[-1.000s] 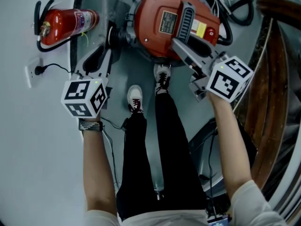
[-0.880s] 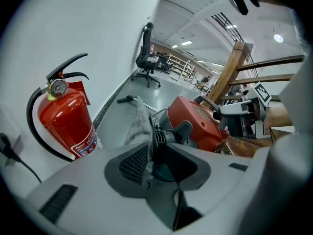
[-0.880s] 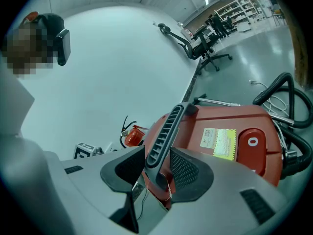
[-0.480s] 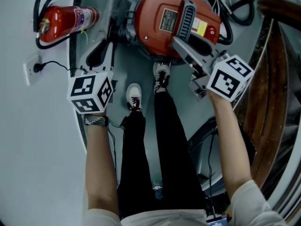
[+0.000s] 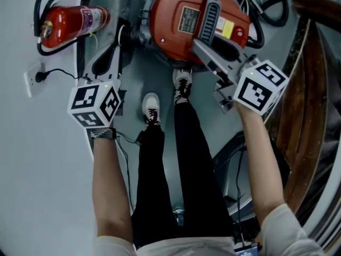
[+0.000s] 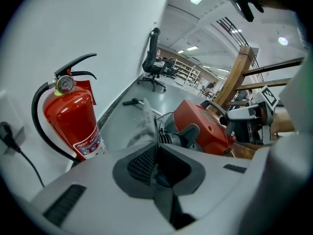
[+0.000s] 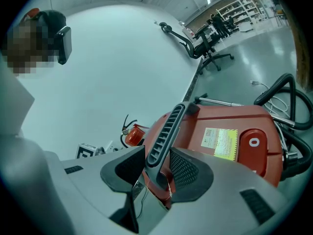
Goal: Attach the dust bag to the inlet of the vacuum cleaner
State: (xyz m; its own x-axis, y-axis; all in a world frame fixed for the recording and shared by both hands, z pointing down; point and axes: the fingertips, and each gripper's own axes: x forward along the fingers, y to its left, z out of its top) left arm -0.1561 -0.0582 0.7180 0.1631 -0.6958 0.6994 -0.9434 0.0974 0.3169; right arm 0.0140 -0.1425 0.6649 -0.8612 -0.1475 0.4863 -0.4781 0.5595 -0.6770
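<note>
— Left gripper (image 6: 156,153)?
— Your jaws there are pressed almost together, pinching the edge of the grey dust bag (image 6: 141,125). The bag rises at the centre of the left gripper view, between the fire extinguisher (image 6: 73,119) on the left and the red vacuum cleaner (image 6: 208,126) on the right.
— And the right gripper (image 7: 159,168)?
— Your jaws there clamp the vacuum's dark ribbed carry handle (image 7: 166,129). In the head view you stand over the machine, which sits on the floor (image 5: 136,84) at upper centre.
</note>
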